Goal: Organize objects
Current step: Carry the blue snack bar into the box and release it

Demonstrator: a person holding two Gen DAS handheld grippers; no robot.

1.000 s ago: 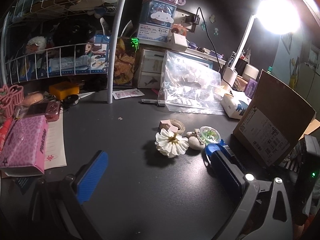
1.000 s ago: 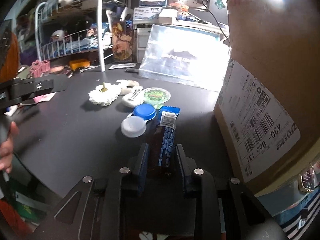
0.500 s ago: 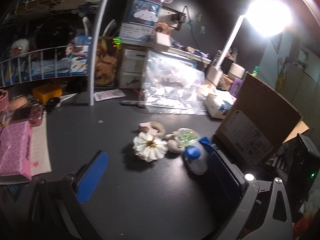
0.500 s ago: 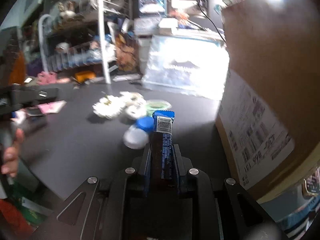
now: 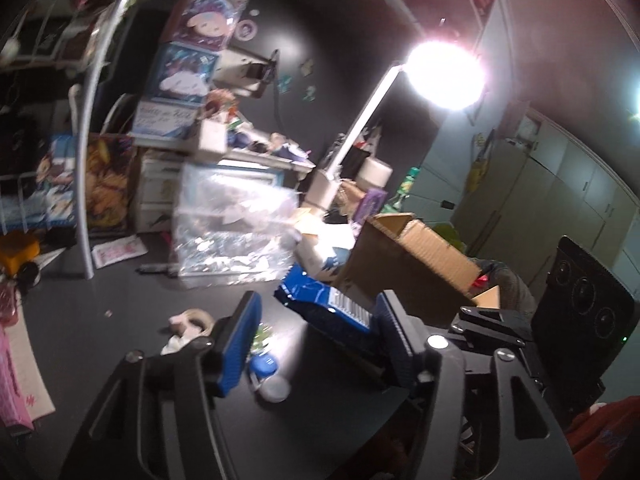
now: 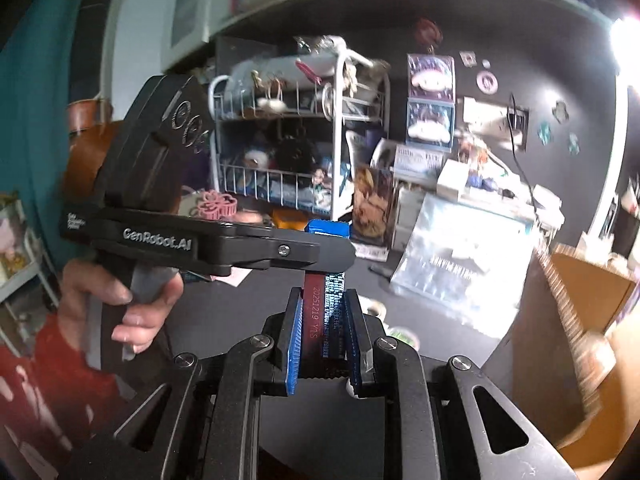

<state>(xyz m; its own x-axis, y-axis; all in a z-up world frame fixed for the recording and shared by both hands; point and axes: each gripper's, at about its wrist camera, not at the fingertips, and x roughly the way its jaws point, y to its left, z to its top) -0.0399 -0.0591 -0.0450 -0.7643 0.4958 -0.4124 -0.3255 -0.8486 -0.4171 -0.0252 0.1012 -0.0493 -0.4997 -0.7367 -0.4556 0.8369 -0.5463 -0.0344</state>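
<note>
My right gripper is shut on a long blue snack packet and holds it up above the dark desk. The same packet shows in the left wrist view, lying across between the left fingers. My left gripper is open, its jaws either side of the packet's end, not closed on it. The left gripper's body crosses the right wrist view just in front of the packet. Below, a blue and white contact lens case, a green disc and a white flower lie on the desk.
An open cardboard box stands at the right. A clear plastic bag leans at the back, by a lamp. A white wire rack of toys and stacked boxes fill the left and back.
My right gripper has lifted the snack packet off the desk and up. My left gripper has risen, swung right and narrowed around the packet's end.
</note>
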